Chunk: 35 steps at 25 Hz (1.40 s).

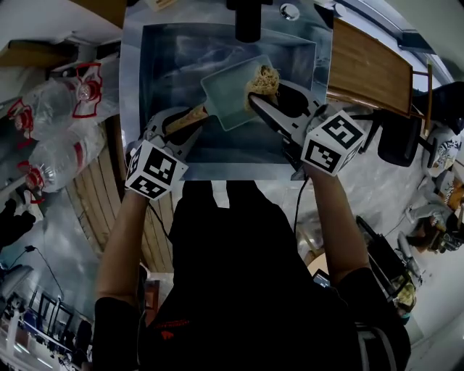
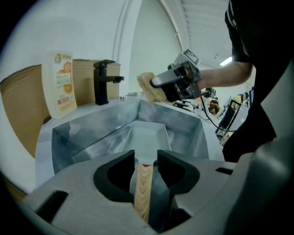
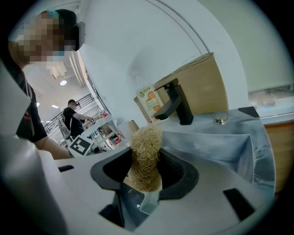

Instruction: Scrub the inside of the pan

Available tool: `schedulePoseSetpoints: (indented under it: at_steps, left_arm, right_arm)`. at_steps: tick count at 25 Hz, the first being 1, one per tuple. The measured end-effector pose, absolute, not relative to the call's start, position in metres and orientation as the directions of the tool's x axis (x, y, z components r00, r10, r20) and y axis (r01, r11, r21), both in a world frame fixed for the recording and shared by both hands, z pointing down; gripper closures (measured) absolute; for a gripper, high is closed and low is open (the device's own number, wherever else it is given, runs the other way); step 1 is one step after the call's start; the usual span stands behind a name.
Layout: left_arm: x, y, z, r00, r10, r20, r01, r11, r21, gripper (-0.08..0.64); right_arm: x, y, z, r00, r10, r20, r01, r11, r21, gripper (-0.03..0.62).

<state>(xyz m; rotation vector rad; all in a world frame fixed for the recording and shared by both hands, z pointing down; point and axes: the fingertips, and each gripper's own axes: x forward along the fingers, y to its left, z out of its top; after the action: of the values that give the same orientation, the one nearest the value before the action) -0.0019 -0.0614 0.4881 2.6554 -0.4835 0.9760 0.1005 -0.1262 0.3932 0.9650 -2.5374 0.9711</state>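
Two plastic bottles [image 1: 54, 123] lie left of the sink [image 1: 156, 65], tap [image 1: 249, 18] at its far rim. My left gripper [image 2: 146, 156] is spread around the handle [image 2: 143, 188] of the pan [image 1: 230, 94] in the sink; my right gripper [image 3: 146, 158] pinches a scrubber [image 3: 146, 140].

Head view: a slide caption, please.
Right tongs hold a fibre scrubber over the pan in the sink; left tongs open around the wooden handle.
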Motion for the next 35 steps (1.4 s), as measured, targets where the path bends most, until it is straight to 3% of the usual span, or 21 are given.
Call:
schedulePoseSetpoints:
  at_steps: [6,14,22,26,35]
  left_arm:
    - [-0.003,-0.057,0.529,0.579,-0.168,0.798,-0.333,-0.942,0.043,0.362]
    - [-0.004,-0.046,0.566,0.420,-0.077,0.904,-0.234,-0.972,0.026,0.356]
    - [-0.012,-0.048,0.583,0.313,-0.050,0.949,-0.255,-0.966,0.033,0.359]
    - [-0.013,-0.047,0.586,0.304,-0.045,0.952,-0.277,-0.960,0.043,0.400]
    - [-0.015,-0.047,0.587,0.298,-0.046,0.953,-0.288,-0.957,0.043,0.403]
  right_arm:
    - [0.102,-0.132,0.423,-0.733,-0.454,0.507,-0.678,0.553,-0.485,0.410]
    - [0.086,-0.135,0.485,-0.689,-0.328,0.646,-0.692,0.562,-0.452,0.410]
    - [0.073,-0.133,0.525,-0.646,-0.232,0.727,-0.687,0.591,-0.422,0.410]
    - [0.069,-0.129,0.546,-0.587,-0.166,0.792,-0.684,0.625,-0.376,0.410]
    - [0.052,-0.117,0.589,-0.435,-0.039,0.900,-0.633,0.724,-0.274,0.414]
